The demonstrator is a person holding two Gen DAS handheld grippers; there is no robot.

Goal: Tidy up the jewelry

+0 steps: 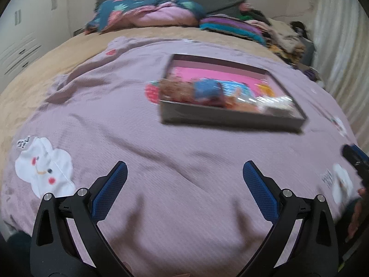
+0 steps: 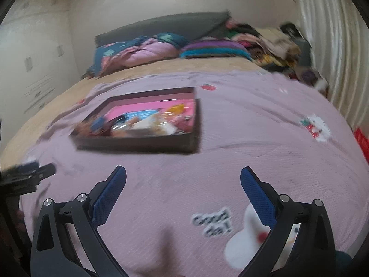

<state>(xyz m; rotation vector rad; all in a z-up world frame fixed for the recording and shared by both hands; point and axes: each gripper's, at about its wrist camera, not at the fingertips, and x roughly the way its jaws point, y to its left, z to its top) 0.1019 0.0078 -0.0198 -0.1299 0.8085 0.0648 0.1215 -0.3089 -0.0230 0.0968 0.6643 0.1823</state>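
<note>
A shallow dark box [image 1: 230, 117] with a pink lining lies on the pink bedspread ahead of both grippers. It holds a blurred heap of jewelry and packets [image 1: 221, 94]. The box also shows in the right wrist view [image 2: 138, 143], with its contents [image 2: 143, 122]. My left gripper [image 1: 184, 173] is open and empty, low over the bedspread, well short of the box. My right gripper [image 2: 183, 177] is open and empty too, to the right of the left one. The right gripper's tip shows at the left view's right edge [image 1: 352, 157].
The pink bedspread [image 1: 138, 138] with white cartoon patches covers a tan blanket [image 1: 34, 73]. Pillows and folded quilts [image 1: 147, 13] lie at the headboard. A pile of clothes [image 1: 283, 34] sits at the far right by a curtain [image 2: 327, 46]. A red item [image 2: 362, 143] is at the bed's right edge.
</note>
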